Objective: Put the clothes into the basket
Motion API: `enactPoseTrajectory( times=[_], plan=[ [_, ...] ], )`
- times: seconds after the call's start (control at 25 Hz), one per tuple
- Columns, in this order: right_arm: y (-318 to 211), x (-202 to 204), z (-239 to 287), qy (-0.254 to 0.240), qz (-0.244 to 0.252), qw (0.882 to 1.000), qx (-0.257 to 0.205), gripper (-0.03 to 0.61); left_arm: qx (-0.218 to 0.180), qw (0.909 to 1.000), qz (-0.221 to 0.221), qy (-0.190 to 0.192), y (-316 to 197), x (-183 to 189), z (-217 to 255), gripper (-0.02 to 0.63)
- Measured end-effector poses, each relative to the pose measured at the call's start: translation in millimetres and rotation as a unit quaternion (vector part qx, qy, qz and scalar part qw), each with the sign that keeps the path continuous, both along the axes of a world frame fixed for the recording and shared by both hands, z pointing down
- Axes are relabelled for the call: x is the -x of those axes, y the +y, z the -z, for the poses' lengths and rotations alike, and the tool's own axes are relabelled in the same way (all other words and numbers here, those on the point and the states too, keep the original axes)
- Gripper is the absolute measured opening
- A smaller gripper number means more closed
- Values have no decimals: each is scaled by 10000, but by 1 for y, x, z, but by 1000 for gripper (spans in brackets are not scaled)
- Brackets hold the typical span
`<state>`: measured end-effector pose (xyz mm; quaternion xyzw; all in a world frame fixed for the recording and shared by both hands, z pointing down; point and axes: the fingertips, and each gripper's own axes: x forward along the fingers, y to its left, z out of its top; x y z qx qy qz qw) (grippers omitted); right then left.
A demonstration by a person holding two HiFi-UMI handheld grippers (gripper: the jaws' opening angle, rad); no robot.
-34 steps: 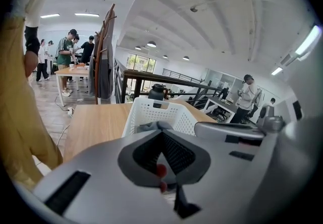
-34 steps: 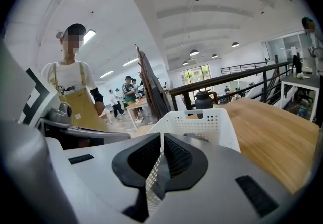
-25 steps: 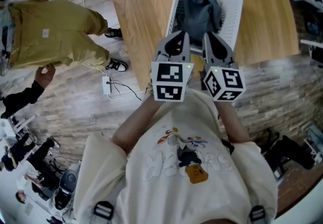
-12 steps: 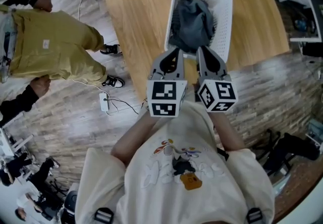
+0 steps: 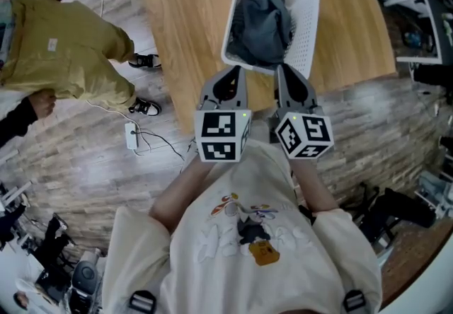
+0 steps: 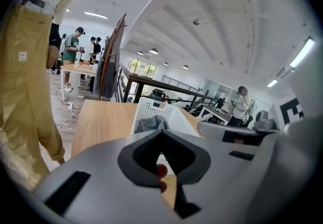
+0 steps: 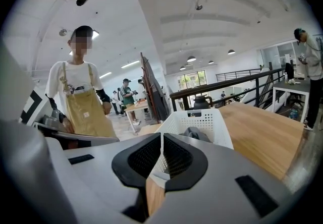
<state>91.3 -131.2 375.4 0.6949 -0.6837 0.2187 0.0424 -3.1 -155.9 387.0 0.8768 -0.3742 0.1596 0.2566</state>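
Note:
A white perforated basket point(image 5: 306, 5) stands on the wooden table point(image 5: 184, 8) with dark grey clothes point(image 5: 260, 26) bundled inside it. My left gripper point(image 5: 230, 73) and right gripper point(image 5: 284, 72) hang side by side at the basket's near rim, above the table edge. Both are shut with nothing between the jaws. In the left gripper view the closed left gripper point(image 6: 162, 132) points at the basket point(image 6: 176, 119) and the clothes point(image 6: 150, 123). The right gripper point(image 7: 161, 136) likewise faces the basket point(image 7: 214, 122) and the clothes point(image 7: 194, 133).
A person in a yellow apron point(image 5: 64, 51) stands left of the table. A power strip point(image 5: 132, 136) with cables lies on the plank floor. A dark kettle point(image 7: 201, 102) sits at the table's far end. Dark equipment point(image 5: 396, 210) stands at the lower right.
Both grippers have drawn back a little from over the basket's near part to its near rim, staying shut. The whole view has shifted, and the person in yellow sits further left.

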Motion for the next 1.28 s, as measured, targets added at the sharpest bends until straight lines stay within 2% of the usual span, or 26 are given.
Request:
enactPoseTrajectory(
  times=[0.16,0.36,0.52,0.72,1.08,1.28],
  plan=[
    [7,4,2,-54,252,9996,-71,31,-54,9998,139,-118,10,-1,4,2],
    [27,-3,10,-233,308,9989,-261,29,-81,9991,389,-153,32,-8,14,2],
    [52,-5,18,-293,393,9981,-370,29,-224,9988,333,-275,62,-16,22,2],
    [74,-9,36,-322,503,9969,-513,29,-322,9983,416,-247,87,-23,37,2],
    [121,-15,40,-439,764,9945,-562,29,-544,9968,531,-265,139,-35,47,2],
    [139,-5,40,-445,927,9934,-510,29,-652,9957,566,-332,165,-26,50,2]
  ],
)
